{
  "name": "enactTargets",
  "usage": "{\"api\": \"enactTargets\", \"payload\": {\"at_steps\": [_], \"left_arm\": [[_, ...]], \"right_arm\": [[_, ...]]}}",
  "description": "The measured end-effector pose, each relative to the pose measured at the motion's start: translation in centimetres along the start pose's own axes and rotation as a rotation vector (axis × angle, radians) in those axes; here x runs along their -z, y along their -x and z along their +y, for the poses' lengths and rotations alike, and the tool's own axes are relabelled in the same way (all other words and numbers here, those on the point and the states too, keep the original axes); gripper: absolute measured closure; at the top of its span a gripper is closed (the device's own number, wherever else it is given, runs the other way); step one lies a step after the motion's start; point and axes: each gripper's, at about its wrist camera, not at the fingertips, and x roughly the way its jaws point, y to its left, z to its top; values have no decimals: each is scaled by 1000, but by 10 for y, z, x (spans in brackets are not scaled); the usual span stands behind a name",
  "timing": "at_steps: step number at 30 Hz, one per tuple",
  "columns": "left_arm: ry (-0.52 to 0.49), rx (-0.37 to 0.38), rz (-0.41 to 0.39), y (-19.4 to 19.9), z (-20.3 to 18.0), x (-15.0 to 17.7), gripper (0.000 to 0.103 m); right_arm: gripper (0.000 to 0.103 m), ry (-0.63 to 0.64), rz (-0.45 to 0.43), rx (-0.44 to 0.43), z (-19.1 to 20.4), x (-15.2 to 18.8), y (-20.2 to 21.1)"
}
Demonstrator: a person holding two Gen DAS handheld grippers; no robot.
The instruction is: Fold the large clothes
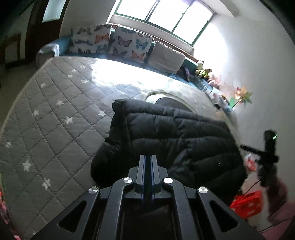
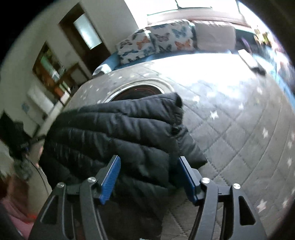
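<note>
Left gripper (image 1: 147,158), lower centre of the left wrist view: the two black fingers with blue pads are pressed together, no gap showing, and nothing visible between them; the tips sit over the near edge of the black quilted puffer jacket (image 1: 166,133), but whether they touch the fabric cannot be told. Right gripper (image 2: 149,166), lower centre of the right wrist view: jaws wide apart, the ribbed blue pads (image 2: 110,177) standing on either side of a bulge of the same jacket (image 2: 114,129); fabric lies between them and seems to brush the right-hand finger, with no clamp on it. Jacket location: it lies on the grey diamond-quilted bed cover with white stars (image 1: 51,118), toward the near edge of the bed, filling the middle of both frames. Its state: already gathered into a thick compact bundle with a doubled-over edge at the upper left of the bundle in the left wrist view and a rolled corner at centre right in the right wrist view; no sleeve lies spread out. Judgement: the main folds look done, and what remains is probably a final fold or squaring-up, perhaps a tuck of the loose dark flap (image 2: 191,147) that sticks out at the bundle's right. Beyond the jacket, a round pale-rimmed motif (image 2: 140,88) on the cover; further back, the butterfly-print cushions (image 1: 103,40) under the bright window (image 1: 162,14) at the top of frame.
</note>
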Motion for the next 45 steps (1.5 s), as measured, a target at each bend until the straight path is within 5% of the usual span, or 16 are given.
{"api": "enactTargets", "payload": {"at_steps": [7,15,18,20,22,27,34,45], "left_arm": [[7,0,7,-14,2,-28,96],[17,9,6,-25,2,-24,95],[39,63,-5,-18,0,-22,75],[39,75,-51,-11,-3,-21,25],[18,13,-120,-4,-7,-19,9],[11,-28,-58,-15,-2,-23,9],[148,11,66,-53,37,-21,9],[118,-10,87,-77,46,-13,0]], "right_arm": [[33,-70,-8,-22,-16,-11,-12],[26,-73,32,1,-32,-9,-35],[18,-97,12,-12,-39,-6,-35],[12,-97,-2,-9,-42,-4,-34],[4,-127,-10,-18,-48,-1,-36],[0,-202,-7,-68,-64,9,-41],[0,-239,24,-154,-76,10,-47],[0,-251,67,-168,-65,4,-51]]}}
